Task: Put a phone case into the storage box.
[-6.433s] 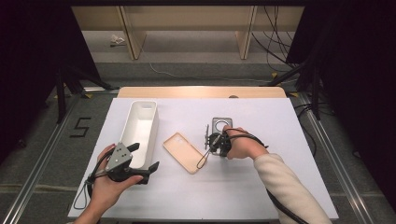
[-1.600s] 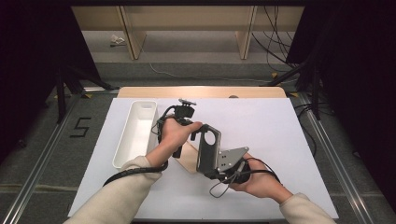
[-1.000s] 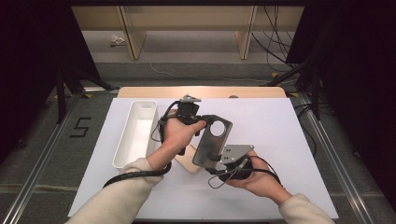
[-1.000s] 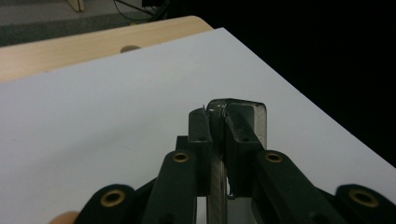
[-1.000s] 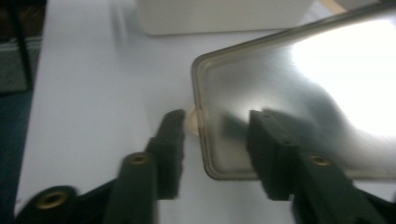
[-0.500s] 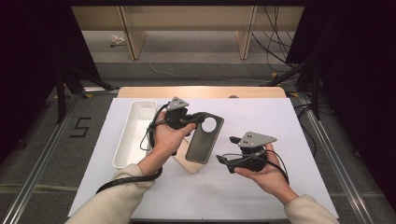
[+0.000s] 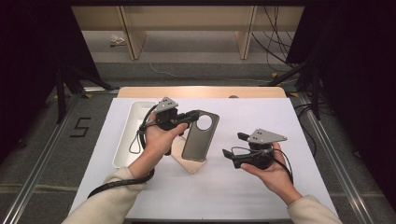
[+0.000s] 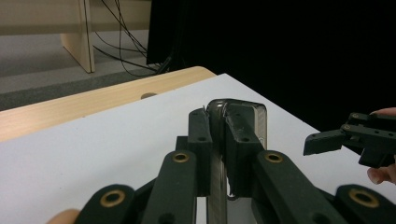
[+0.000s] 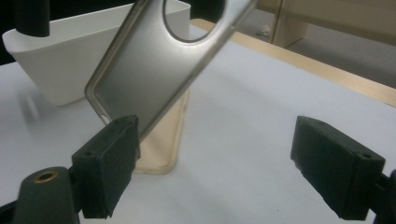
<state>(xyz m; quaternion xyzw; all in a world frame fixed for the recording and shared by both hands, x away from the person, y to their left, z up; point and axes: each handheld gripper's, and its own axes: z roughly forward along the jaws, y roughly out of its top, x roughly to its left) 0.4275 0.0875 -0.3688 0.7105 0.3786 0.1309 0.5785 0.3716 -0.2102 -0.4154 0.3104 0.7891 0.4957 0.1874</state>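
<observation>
Flanking grey case (image 7: 200, 136): tray (image 7: 132, 135) (white), beige case (image 7: 186, 158).

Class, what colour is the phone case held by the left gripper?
Dark grey phone case, clearest in the high view.

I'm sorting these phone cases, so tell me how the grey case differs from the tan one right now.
The grey case is dark and translucent with a big round camera hole; the tan case is pale beige. The grey case is held up off the table, clamped at its top edge by the left gripper, while the tan case lies flat on the white table, untouched. The grey case partly covers the tan case in the high view. Both are thin, rounded-corner phone cases.
</observation>
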